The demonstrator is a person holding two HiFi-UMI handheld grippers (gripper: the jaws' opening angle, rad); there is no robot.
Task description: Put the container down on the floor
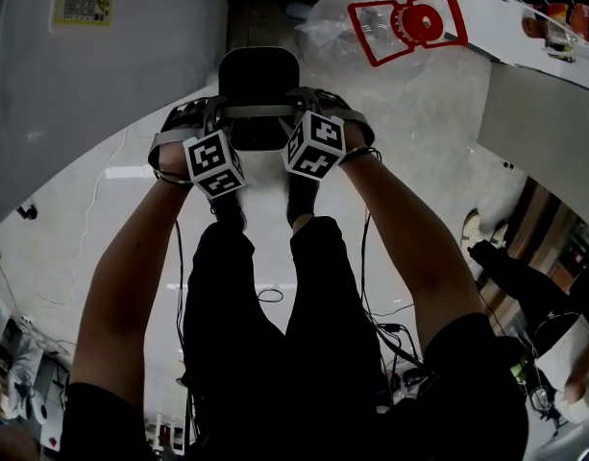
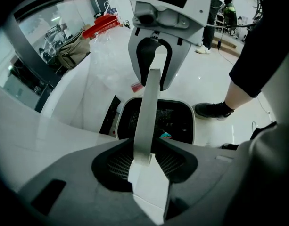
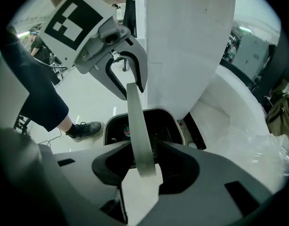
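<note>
Your left gripper (image 2: 146, 161) is released, jaws wide apart, with the grey handle (image 2: 149, 107) running between them, pads off it. Your right gripper (image 3: 145, 166) is just as slack round the same handle. The black container (image 1: 258, 84) stands on the white floor (image 1: 419, 133) at 12 o'clock from your shoes (image 1: 227, 214). A clear plastic bag (image 1: 347, 29) lies at its 1 o'clock.

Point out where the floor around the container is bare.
Bare floor lies right of the container, up to the plastic bag and grey panel. Another strip runs left, toward the grey wall. Cables clutter behind the shoes.
</note>
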